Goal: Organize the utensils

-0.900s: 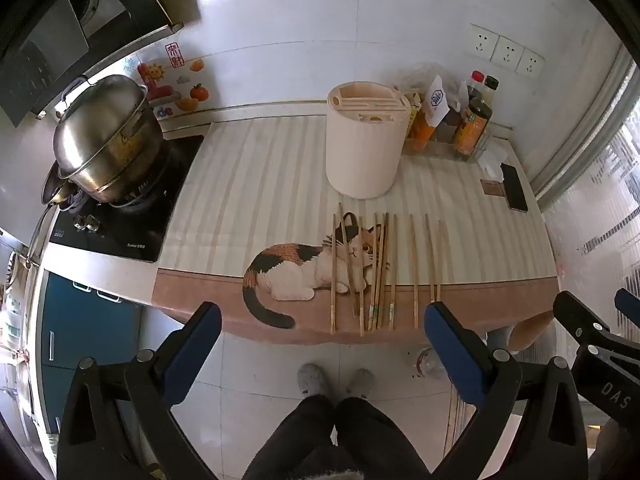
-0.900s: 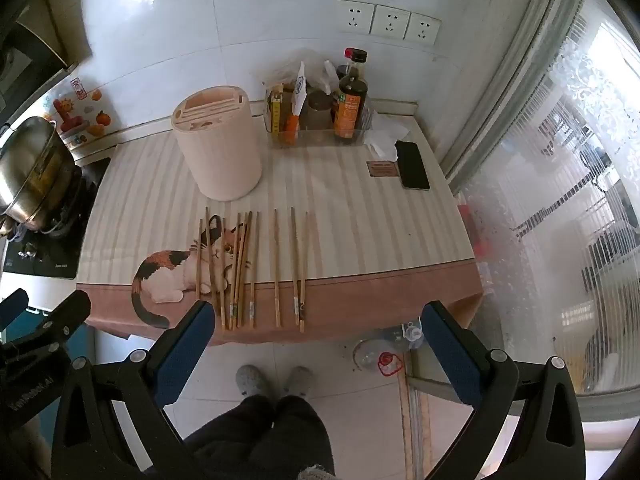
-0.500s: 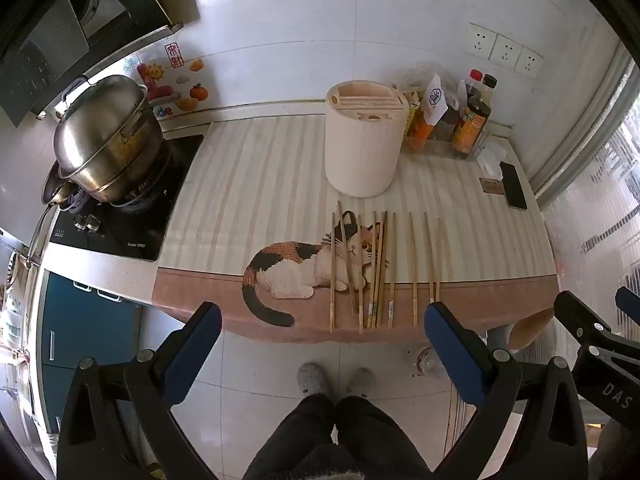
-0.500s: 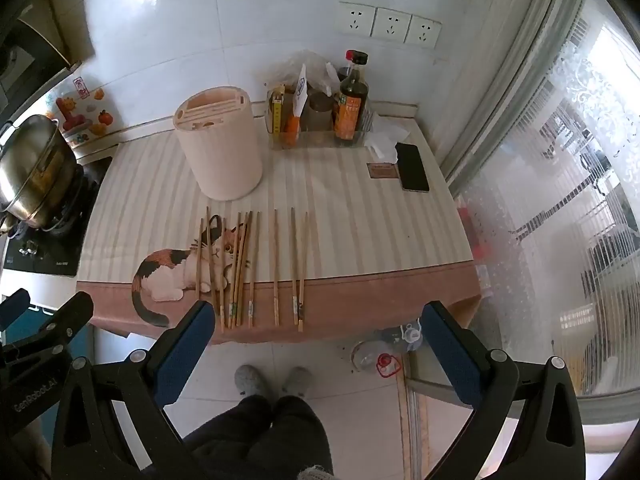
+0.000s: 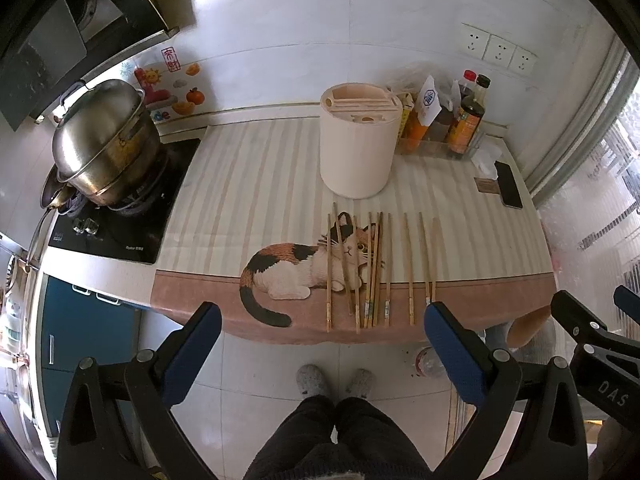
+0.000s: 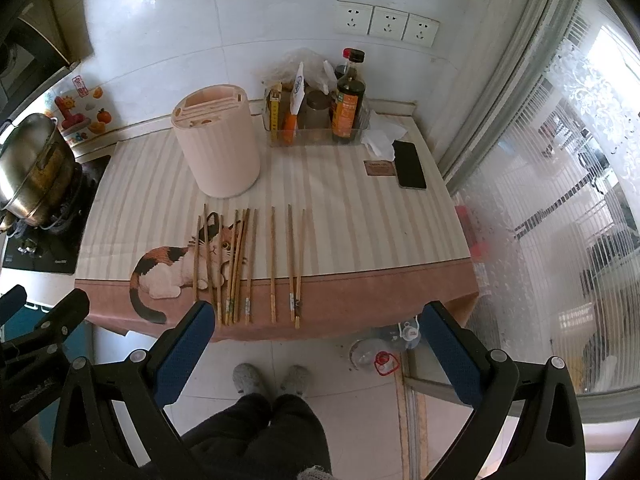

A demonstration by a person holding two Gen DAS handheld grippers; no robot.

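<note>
- The left gripper is hovering in front of the worktop's near edge, angled steeply down, its blue-padded fingers standing wide apart with nothing between them but floor.
- The right gripper is hanging the same way just beside it, fingers spread fully, gripping nothing; its black frame is showing at the lower right of the left wrist view.
- A person's dark trouser legs and grey slippers are showing at the bottom centre, below the grippers.
- A round cream utensil holder is standing upright at the upper centre of the worktop; its slotted top is showing no utensils sticking out.
- A clear tray in the upper right is holding sauce bottles and packets.
- A steel pot is sitting on the hob at the left.
- The chopsticks are lying flat in the lower centre of the frame, between the holder and the worktop's near edge, partly over the cat picture on the cloth.
- Their long axes are running from the near edge toward the holder, roughly parallel; the left ones are bunching and crossing slightly, the right few are lying apart.
- A dark phone is lying flat at the right.
</note>
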